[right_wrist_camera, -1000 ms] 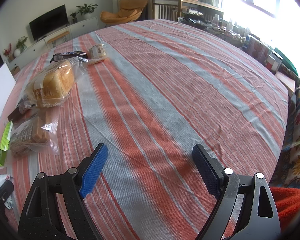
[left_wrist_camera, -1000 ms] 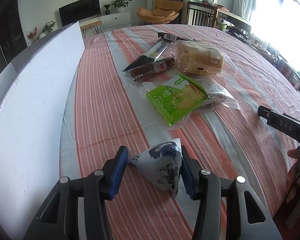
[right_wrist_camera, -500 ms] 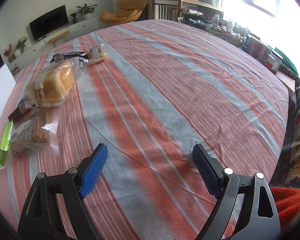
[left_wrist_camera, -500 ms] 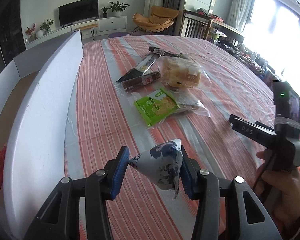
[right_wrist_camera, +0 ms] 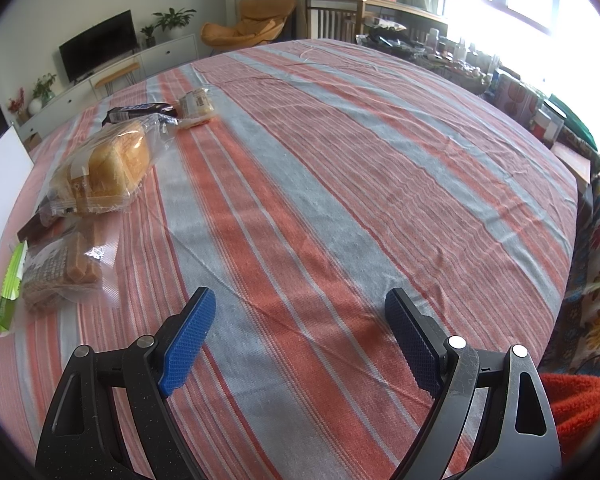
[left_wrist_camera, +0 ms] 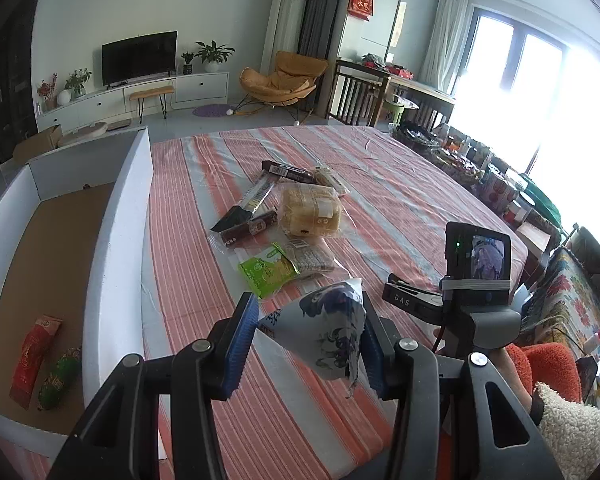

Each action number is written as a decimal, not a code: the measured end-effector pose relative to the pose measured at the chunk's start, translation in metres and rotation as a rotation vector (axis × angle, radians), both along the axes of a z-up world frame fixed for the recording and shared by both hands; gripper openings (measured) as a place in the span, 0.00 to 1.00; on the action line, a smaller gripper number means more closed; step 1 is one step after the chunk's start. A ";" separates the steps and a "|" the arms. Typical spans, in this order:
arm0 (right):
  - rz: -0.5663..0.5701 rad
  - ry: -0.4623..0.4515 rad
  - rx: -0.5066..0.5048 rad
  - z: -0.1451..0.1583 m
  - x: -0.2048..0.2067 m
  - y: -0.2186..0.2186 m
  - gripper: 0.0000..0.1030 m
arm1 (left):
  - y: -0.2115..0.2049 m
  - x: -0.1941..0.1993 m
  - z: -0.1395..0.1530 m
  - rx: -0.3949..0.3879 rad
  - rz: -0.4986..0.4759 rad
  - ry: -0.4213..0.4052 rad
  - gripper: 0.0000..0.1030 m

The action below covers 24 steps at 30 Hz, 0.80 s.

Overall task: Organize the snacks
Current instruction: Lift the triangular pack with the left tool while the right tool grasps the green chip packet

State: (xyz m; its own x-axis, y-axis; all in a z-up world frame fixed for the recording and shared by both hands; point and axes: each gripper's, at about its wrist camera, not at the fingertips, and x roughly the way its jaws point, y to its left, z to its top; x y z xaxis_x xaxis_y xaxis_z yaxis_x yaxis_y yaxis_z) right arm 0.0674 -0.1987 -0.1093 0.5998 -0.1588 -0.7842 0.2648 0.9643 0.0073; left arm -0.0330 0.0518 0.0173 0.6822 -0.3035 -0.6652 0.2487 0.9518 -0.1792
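left gripper (left_wrist_camera: 308,334) clamps a blue-white pouch (left_wrist_camera: 328,332); right gripper (right_wrist_camera: 300,340), marked "das", gapes empty.

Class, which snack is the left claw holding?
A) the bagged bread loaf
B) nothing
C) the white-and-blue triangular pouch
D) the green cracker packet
C: the left claw is shut on the white-and-blue triangular pouch, with both blue pads pressing its sides above the striped tablecloth.

The left gripper (left_wrist_camera: 306,338) is tilted downward, its blue pads clamped on both sides of a small white-and-blue pouch (left_wrist_camera: 327,330). The right gripper (right_wrist_camera: 300,332) angles down too, jaws spread wide and empty.
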 end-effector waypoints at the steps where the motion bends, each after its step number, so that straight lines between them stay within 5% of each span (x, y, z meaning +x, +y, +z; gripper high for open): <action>1: 0.000 0.000 0.001 0.000 0.000 0.000 0.87 | 0.002 -0.001 0.004 -0.003 0.003 -0.006 0.46; 10: 0.015 -0.033 0.084 0.005 -0.003 -0.003 0.86 | 0.033 -0.011 0.023 -0.031 0.058 -0.048 0.46; 16: 0.098 -0.190 0.202 0.036 -0.016 -0.007 0.85 | 0.066 -0.012 0.037 -0.075 0.129 -0.067 0.46; 20: 0.258 -0.136 0.231 0.065 -0.002 0.024 0.85 | 0.096 -0.019 0.046 -0.083 0.205 -0.105 0.46; 24: 0.452 -0.029 0.143 0.086 0.014 0.099 0.85 | 0.119 -0.021 0.044 -0.090 0.254 -0.102 0.46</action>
